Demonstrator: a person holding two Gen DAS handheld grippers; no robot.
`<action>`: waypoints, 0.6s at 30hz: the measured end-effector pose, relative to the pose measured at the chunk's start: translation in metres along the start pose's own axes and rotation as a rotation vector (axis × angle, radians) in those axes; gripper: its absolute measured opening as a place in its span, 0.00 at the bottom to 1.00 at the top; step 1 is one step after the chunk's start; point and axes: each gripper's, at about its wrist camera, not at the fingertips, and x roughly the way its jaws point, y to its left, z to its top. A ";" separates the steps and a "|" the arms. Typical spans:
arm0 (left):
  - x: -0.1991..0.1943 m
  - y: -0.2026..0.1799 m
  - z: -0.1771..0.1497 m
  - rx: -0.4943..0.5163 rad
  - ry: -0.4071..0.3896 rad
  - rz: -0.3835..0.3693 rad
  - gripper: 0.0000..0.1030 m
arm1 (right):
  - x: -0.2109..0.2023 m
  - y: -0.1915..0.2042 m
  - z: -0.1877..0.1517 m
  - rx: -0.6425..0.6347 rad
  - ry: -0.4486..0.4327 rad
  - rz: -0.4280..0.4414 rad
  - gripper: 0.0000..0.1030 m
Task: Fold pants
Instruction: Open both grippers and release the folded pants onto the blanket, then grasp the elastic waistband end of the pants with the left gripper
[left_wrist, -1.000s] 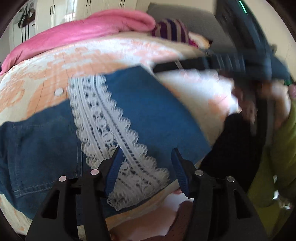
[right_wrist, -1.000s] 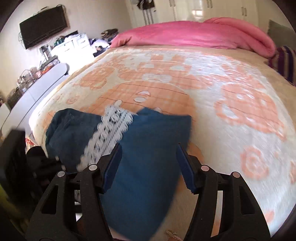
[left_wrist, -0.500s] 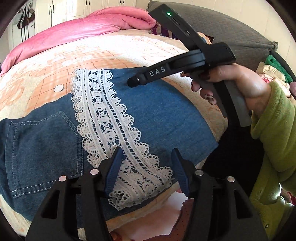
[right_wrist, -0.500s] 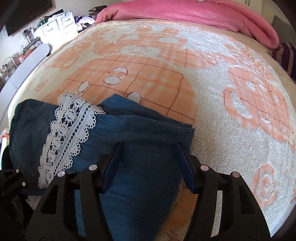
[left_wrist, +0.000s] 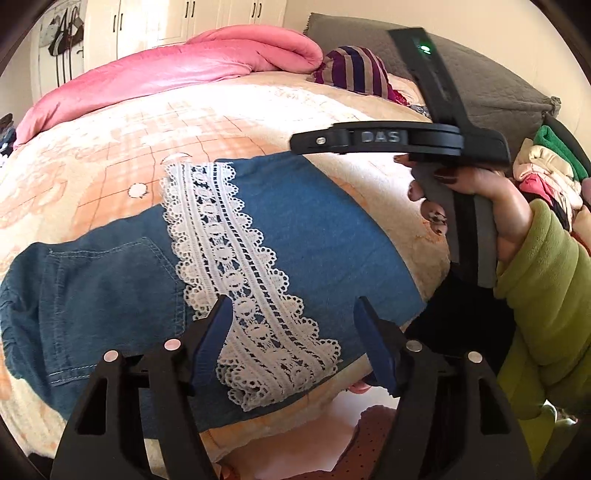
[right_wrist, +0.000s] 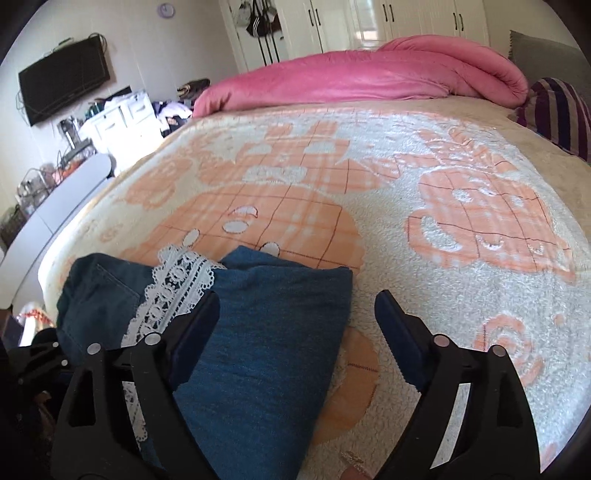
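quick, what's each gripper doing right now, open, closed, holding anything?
Left gripper: jaws open, empty, over the folded blue denim pants.
Right gripper: jaws open, empty.

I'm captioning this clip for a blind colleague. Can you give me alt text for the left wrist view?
Folded blue denim pants with a white lace strip lie on a peach-patterned blanket, just beyond the open, empty left gripper. At right, a hand in a green sleeve holds the right gripper above the bed; a pink duvet lies behind.
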 end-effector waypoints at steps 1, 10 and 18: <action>-0.002 0.001 0.000 -0.003 -0.002 0.002 0.69 | -0.003 0.000 0.000 0.005 -0.012 0.004 0.83; -0.033 0.024 0.001 -0.074 -0.063 0.068 0.89 | -0.021 0.020 -0.002 -0.022 -0.080 0.050 0.91; -0.054 0.044 0.002 -0.141 -0.096 0.119 0.89 | -0.030 0.044 0.004 -0.060 -0.092 0.092 0.91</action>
